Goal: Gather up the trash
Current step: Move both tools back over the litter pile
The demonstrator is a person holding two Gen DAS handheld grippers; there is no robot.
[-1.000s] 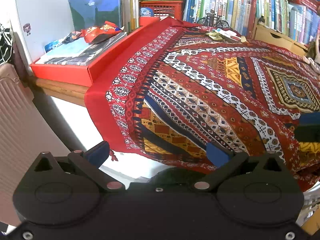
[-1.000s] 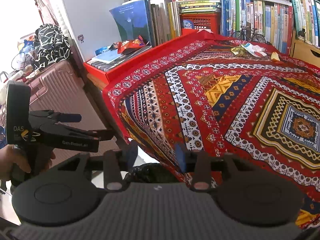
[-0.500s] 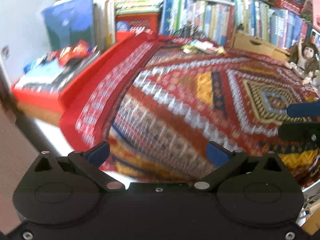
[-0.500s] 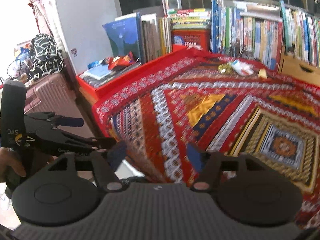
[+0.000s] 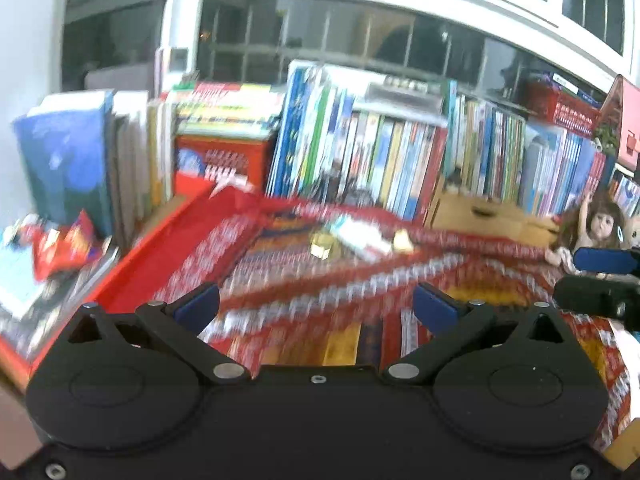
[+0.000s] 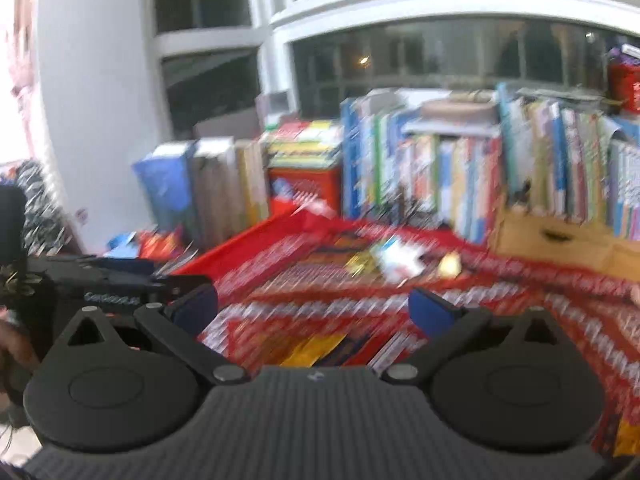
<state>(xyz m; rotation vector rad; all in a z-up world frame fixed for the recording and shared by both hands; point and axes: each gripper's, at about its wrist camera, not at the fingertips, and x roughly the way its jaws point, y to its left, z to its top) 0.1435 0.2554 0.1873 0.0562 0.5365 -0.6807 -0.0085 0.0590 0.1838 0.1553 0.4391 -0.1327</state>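
1. Left wrist view: left black two-finger gripper with blue pads (image 5: 316, 306), jaws spread wide, nothing between them.
2. Right wrist view: right black two-finger gripper with blue pads (image 6: 314, 306), jaws opening toward full spread, nothing between them.
3. Red patterned woven tablecloth (image 5: 304, 300), draped over the table; blurred in both views.
4. Loose cluster of crumpled wrappers, gold foil, white-and-blue packet and small yellow piece (image 6: 394, 260), lying on the tablecloth near its far edge, just before the row of upright books (image 6: 460, 176). Straight ahead of the right gripper and a little right of its centre line; well apart from the pads.
5. Same cluster in the left wrist view (image 5: 356, 240): ahead, close to the centre line, likewise well apart.
6. Long axis of the cluster: roughly crosswise to both grippers' pointing lines, gold foil at the left end, yellow piece at the right. Finer shape lost to blur.
7. Red crinkled snack wrapper (image 5: 60, 248), resting on flat books in a red tray left of the tablecloth; off to the left gripper's left side, probably nearer that hand than the right.
8. Nearer hand for the cluster: cannot tell; both about equally far by appearance.
9. Doll with dark hair (image 5: 592, 232), at the far right of the tablecloth; not trash by the look of it.
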